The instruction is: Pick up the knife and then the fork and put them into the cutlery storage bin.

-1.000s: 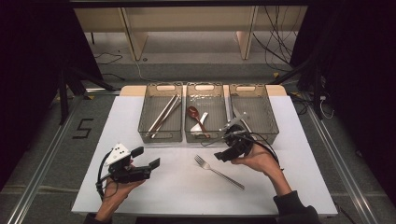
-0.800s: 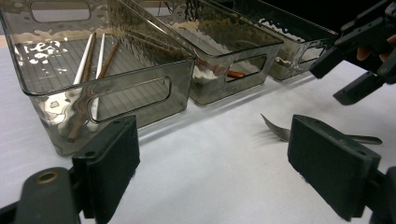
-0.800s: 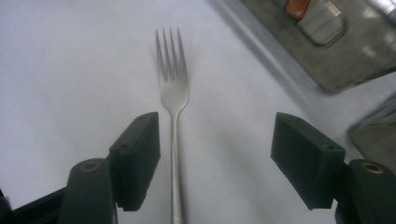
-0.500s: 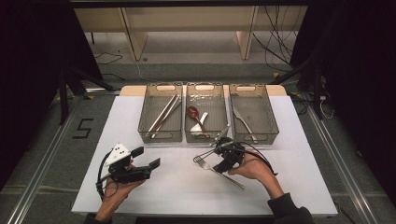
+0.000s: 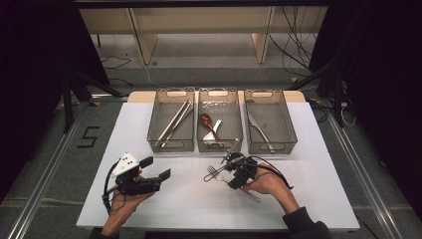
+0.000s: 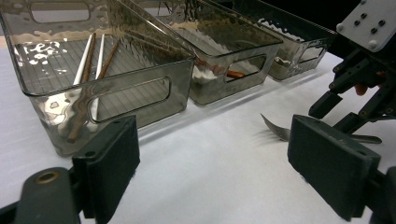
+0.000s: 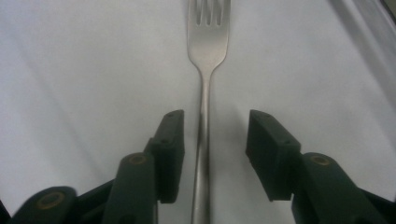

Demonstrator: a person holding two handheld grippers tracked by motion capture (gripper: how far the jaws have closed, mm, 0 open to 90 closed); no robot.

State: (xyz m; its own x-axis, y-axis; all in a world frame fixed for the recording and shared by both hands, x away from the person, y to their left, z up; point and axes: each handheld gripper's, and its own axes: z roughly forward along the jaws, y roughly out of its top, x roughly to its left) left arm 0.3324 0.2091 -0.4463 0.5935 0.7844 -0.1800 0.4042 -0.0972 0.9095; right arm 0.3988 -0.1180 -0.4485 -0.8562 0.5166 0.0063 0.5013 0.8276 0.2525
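A silver fork (image 7: 204, 98) lies flat on the white table, its tines (image 5: 213, 172) pointing left. My right gripper (image 7: 214, 154) is open and straddles the fork's handle, one jaw on each side, apart from the metal. From above, that right gripper (image 5: 233, 172) sits low over the fork's middle, in front of the centre bin. My left gripper (image 5: 158, 172) is open and rests in a hand at the front left of the table, with nothing between its jaws (image 6: 215, 163). The fork's tines (image 6: 275, 130) show beyond it.
Three clear bins stand in a row at the back: the left bin (image 5: 164, 142) holds chopsticks (image 5: 174, 121), the centre bin (image 5: 219, 146) a red spoon (image 5: 205, 119) and a white one, the right bin (image 5: 293, 134) a knife (image 5: 260, 132). The table's front edge (image 5: 199, 225) is near both hands.
My right gripper has come away from the right bin, moved left and toward the front, and lowered over the fork. The left gripper has stayed still.
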